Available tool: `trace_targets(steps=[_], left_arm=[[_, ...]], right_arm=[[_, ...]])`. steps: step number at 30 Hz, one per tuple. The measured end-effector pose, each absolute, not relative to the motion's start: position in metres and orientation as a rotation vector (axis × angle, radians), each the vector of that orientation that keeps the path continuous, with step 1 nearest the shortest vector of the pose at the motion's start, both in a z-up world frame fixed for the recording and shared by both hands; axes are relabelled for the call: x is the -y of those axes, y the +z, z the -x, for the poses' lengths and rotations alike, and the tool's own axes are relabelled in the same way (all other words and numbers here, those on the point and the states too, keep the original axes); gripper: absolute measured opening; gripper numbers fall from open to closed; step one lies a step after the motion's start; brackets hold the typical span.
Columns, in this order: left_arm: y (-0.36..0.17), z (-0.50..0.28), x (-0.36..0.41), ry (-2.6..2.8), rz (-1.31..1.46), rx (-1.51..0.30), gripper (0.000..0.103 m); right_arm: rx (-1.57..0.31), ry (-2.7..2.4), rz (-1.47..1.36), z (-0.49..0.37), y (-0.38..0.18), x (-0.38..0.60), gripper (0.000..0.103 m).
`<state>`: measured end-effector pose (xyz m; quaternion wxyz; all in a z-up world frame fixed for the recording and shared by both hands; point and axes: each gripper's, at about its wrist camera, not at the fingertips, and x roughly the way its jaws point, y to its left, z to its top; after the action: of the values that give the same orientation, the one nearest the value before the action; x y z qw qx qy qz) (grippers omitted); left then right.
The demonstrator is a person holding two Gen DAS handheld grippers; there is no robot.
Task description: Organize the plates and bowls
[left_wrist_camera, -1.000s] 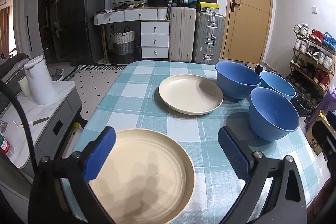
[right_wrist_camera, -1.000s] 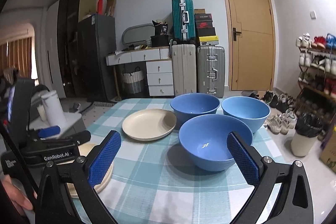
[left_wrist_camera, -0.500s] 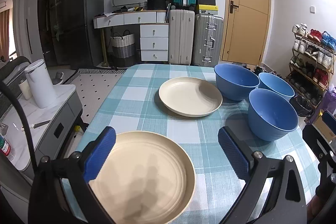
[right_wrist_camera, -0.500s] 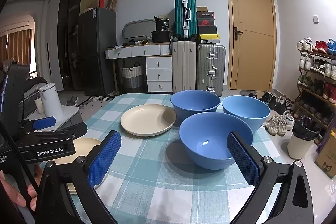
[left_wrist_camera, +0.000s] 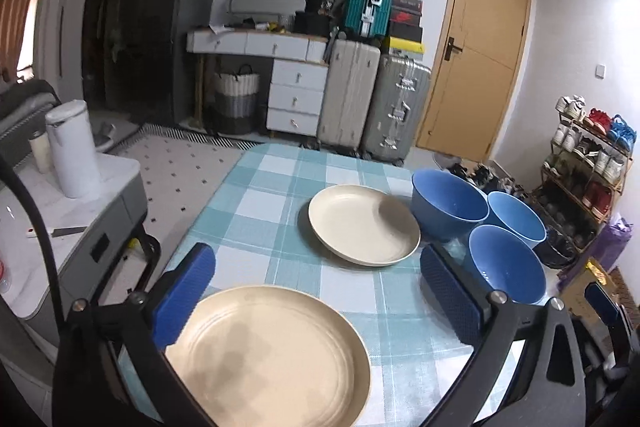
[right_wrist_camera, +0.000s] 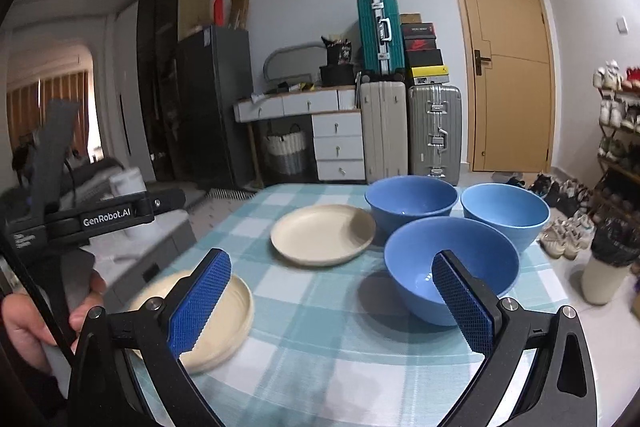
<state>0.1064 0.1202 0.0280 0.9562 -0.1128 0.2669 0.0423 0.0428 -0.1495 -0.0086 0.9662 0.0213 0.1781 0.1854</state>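
Checked teal-and-white cloth covers the table, with suitcases, a white chest of drawers and a tan door lined up along the wall behind it. Landmark for everything is the far plate, cream and shallow, flat on the cloth near the table's middle. Just right of the far plate sits a dark blue bowl, a lighter blue bowl right of that, and a third blue bowl nearer the camera than both; all three stand upright and show nothing inside. Nearer than the far plate and to its left lies the near plate, cream with ringed grooves across its face.

Left gripper hangs over that near plate, blue pads spread wide, nothing between them, apart from the plate as far as I can tell. Right gripper is wide open too, empty, its right pad in front of the third bowl.

Right wrist view gives what the left cannot: the hand wrapped around the left tool's black handle, and a bin on the floor past the bowls. Left wrist view alone shows a white kettle on a side unit, plus the near plate's grooves sharp where the other view blurs them.
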Motion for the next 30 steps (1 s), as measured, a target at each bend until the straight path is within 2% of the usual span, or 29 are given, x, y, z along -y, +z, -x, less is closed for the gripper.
trace_targets(steps=[7,15,23,26,30], left_arm=[[0.051,-0.144,-0.151,0.066,0.287,-0.592,0.103],[0.047,-0.231,-0.155,0.021,0.231,-0.796,0.103],[-0.012,-0.307,-0.185,0.040,0.415,-1.043,0.103],[-0.037,-0.331,-0.188,0.034,0.431,-1.139,0.102],[-0.046,-0.345,-0.189,0.016,0.432,-1.146,0.103]], right_arm=[[-0.422,0.386,-0.232,-0.085,0.031,0.150,0.102],[-0.666,0.515,-0.325,-0.175,0.060,0.116,0.102],[-1.035,0.403,-0.485,-0.267,0.022,0.103,0.102],[-1.110,0.379,-0.462,-0.288,0.007,0.093,0.102],[-1.169,0.364,-0.440,-0.302,-0.010,0.079,0.102]])
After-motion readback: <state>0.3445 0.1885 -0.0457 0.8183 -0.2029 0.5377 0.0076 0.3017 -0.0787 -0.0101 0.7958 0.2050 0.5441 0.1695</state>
